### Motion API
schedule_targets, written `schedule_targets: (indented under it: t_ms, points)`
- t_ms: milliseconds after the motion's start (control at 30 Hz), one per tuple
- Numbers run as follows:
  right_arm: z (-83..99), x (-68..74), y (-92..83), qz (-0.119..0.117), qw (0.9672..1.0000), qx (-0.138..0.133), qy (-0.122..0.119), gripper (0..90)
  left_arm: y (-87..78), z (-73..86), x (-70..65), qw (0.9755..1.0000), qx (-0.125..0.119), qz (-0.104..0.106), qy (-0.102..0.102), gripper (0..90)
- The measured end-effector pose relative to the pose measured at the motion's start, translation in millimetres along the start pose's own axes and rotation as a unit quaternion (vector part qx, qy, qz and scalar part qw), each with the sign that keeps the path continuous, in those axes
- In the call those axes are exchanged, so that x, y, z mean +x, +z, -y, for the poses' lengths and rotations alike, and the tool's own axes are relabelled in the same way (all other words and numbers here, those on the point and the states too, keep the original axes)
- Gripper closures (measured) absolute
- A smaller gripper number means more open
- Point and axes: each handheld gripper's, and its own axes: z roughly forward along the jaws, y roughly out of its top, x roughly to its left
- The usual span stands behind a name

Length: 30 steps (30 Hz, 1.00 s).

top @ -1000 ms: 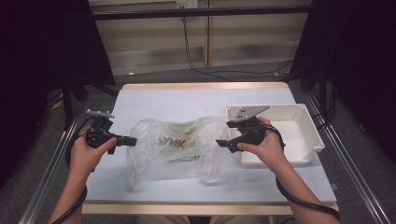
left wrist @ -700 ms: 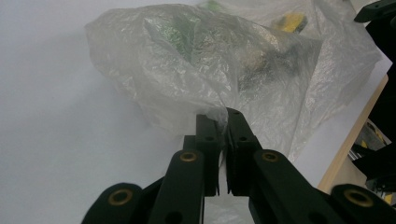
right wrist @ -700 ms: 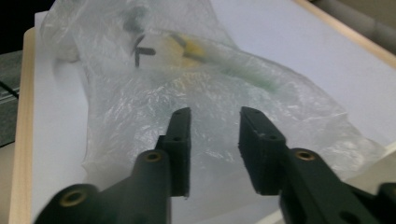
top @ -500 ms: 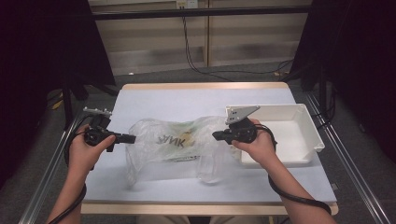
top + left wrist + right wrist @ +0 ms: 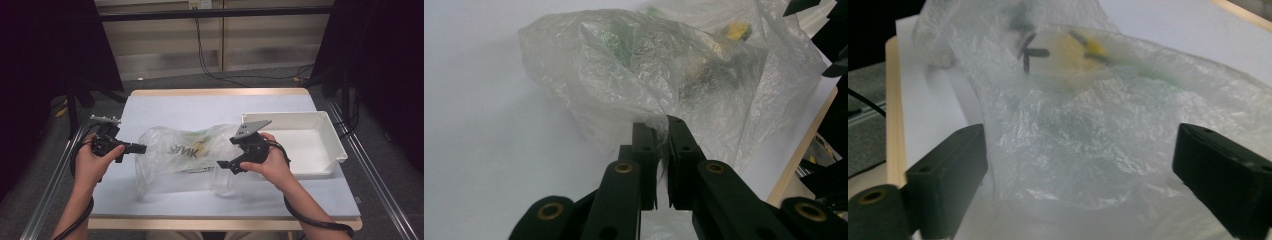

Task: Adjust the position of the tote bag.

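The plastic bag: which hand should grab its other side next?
The right. The right tool has just opened its jaws wide, with the plastic bag bulging between them, untouched. The left tool is shut on the bag's left edge and should probably keep holding.

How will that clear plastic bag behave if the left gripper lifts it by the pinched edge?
Probably floppy: the plastic bag is thin, crinkled film that slumps on the table. Likely light overall, though whatever sits inside may slide and sag. The film could slip from the left gripper, which pinches only a small fold.
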Motion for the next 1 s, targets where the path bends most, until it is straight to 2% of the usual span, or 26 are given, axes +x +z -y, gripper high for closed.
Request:
schedule_targets:
  t_ms: [100, 133, 167, 200, 267, 300, 333, 367, 400, 433, 500, 567, 667, 733, 767, 800, 833, 867, 900, 933, 1000]
  points:
    - [4.7, 3.4, 4.6, 0.008, 0.9999, 0.011, -0.009, 5.6, 2.4, 0.1, 1.5, 1.0, 0.002, 0.0, -0.002, 84.3]
    - [6.4, 3.5, 5.9, 0.014, 0.9998, 0.012, -0.011, 8.2, 3.2, -0.3, 2.1, 1.0, 0.003, 0.0, -0.002, 84.3]
    - [8.1, 2.9, 6.3, 0.028, 0.9994, 0.013, -0.016, 16.3, 3.6, -0.6, 2.7, 1.0, 0.002, 0.0, -0.004, 84.3]
    - [9.8, 1.3, 7.0, 0.036, 0.9988, 0.013, -0.032, 28.1, 4.0, -0.8, 3.4, 1.0, 0.001, 0.004, -0.007, 84.2]
    - [12.9, -3.9, 5.0, 0.049, 0.9986, -0.003, -0.02, 48.9, 4.0, -1.3, 4.4, 1.0, 0.003, 0.003, -0.007, 84.2]
    - [14.8, -9.4, 3.2, 0.05, 0.9987, -0.003, -0.014, 68.0, 4.1, -1.4, 4.6, 0.9999, 0.001, 0.004, -0.011, 84.5]
    - [14.8, -9.4, 3.2, 0.05, 0.9987, -0.003, -0.014, 68.0, 3.9, -1.6, 5.1, 0.9999, 0.003, 0.003, -0.01, 84.5]
    - [15.5, -12.3, 1.8, 0.054, 0.9985, -0.003, -0.01, 78.0, 4.1, -1.5, 5.3, 0.9999, 0.003, 0.004, -0.012, 85.1]
    - [16.1, -15.3, 0.0, 0.049, 0.9987, -0.006, -0.008, 83.9, 3.9, -1.1, 6.1, 0.9999, 0.007, 0.009, -0.012, 86.1]
    - [16.8, -18.8, -3.1, 0.053, 0.9985, -0.015, 0.005, 89.1, 4.1, -0.8, 6.8, 0.9999, 0.007, 0.008, -0.009, 86.6]
    - [16.7, -25.1, -7.3, 0.053, 0.9982, -0.021, 0.017, 90.0, 5.4, 0.2, 6.7, 0.9997, 0.01, 0.017, -0.014, 87.1]
    - [15.7, -30.0, -10.6, 0.057, 0.9978, -0.024, 0.025, 90.0, 7.0, 0.4, 6.4, 0.9998, 0.013, 0.014, -0.012, 87.4]
    - [13.3, -36.2, -14.4, 0.065, 0.9965, -0.033, 0.041, 90.0, 7.9, -0.3, 8.5, 0.9999, 0.004, 0.008, -0.014, 86.0]
    - [11.0, -38.9, -15.8, 0.065, 0.996, -0.039, 0.048, 90.0, 6.7, -1.3, 8.2, 0.9999, -0.011, -0.009, -0.003, 77.0]
    - [9.4, -40.0, -16.2, 0.066, 0.9958, -0.042, 0.047, 90.0, 5.6, -1.7, 7.3, 0.9992, -0.029, -0.025, 0.012, 66.8]
    - [7.2, -40.5, -16.5, 0.066, 0.9958, -0.044, 0.046, 90.0, 4.9, -2.0, 6.3, 0.9986, -0.039, -0.033, 0.015, 54.8]
    - [5.9, -40.1, -16.4, 0.066, 0.9957, -0.044, 0.048, 90.0, 3.0, -2.7, 5.1, 0.9983, -0.044, -0.035, 0.018, 48.9]
    - [4.5, -39.9, -15.6, 0.064, 0.9959, -0.046, 0.046, 90.0, 1.5, -3.1, 3.0, 0.9975, -0.054, -0.036, 0.028, 45.0]
    - [3.3, -39.3, -14.9, 0.064, 0.996, -0.044, 0.045, 90.0, -0.4, -3.9, -0.2, 0.9959, -0.064, -0.043, 0.047, 39.8]
    - [2.4, -39.0, -13.9, 0.064, 0.9958, -0.046, 0.046, 90.0, -1.4, -4.7, -3.2, 0.9943, -0.071, -0.052, 0.06, 31.7]
    - [1.1, -38.6, -12.6, 0.058, 0.996, -0.048, 0.049, 90.0, -2.5, -6.0, -8.4, 0.9943, -0.071, -0.037, 0.07, 28.7]
